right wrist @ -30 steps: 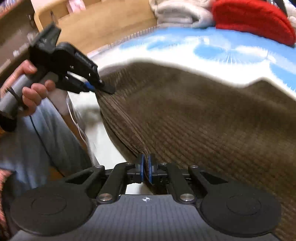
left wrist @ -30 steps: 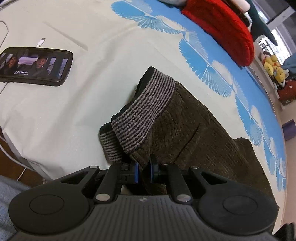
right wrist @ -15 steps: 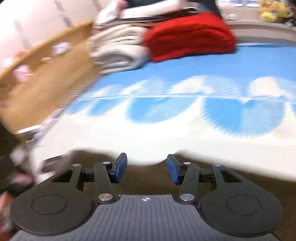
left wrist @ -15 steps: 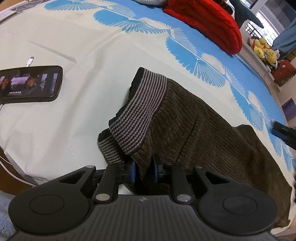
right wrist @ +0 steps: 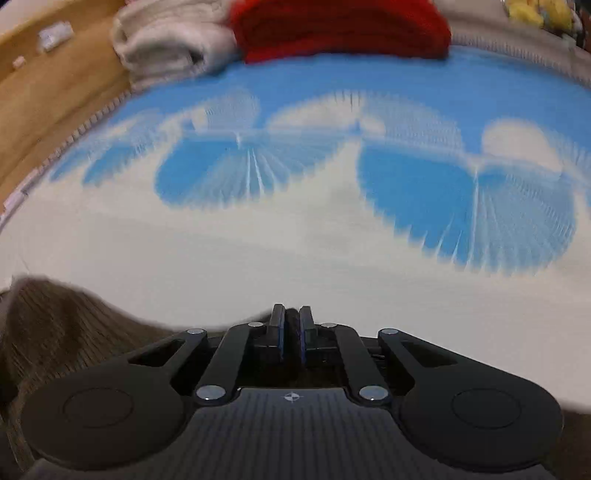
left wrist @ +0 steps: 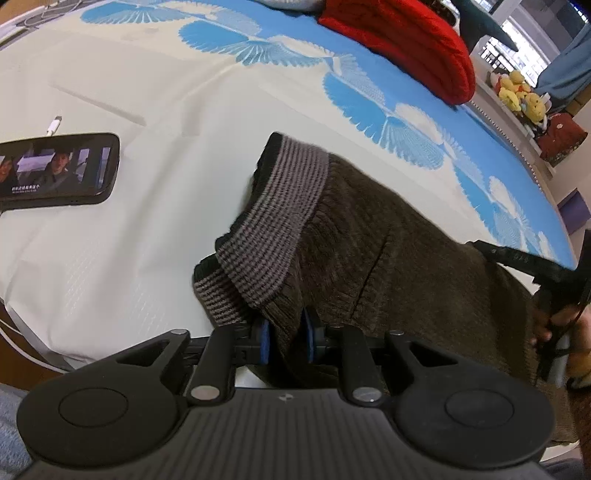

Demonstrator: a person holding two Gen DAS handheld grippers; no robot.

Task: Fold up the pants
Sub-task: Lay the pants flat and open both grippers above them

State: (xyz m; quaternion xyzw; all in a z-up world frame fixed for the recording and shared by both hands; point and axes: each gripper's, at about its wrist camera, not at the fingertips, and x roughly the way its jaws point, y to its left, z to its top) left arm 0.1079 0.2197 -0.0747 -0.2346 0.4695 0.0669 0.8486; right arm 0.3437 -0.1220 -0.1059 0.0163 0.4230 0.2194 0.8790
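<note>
On the bed's blue fan-patterned sheet (left wrist: 388, 122), the brown corduroy pants (left wrist: 399, 258) lie bunched; the left gripper (left wrist: 284, 339) stays clamped on fabric below the striped waistband (left wrist: 273, 229), while the right gripper (right wrist: 291, 332), having let go and shifted along, is closing on a fresh edge.

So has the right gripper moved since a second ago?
Yes. The right gripper left the pants edge and now sits farther along them, nearer the red blanket; its jaws are closing.
</note>
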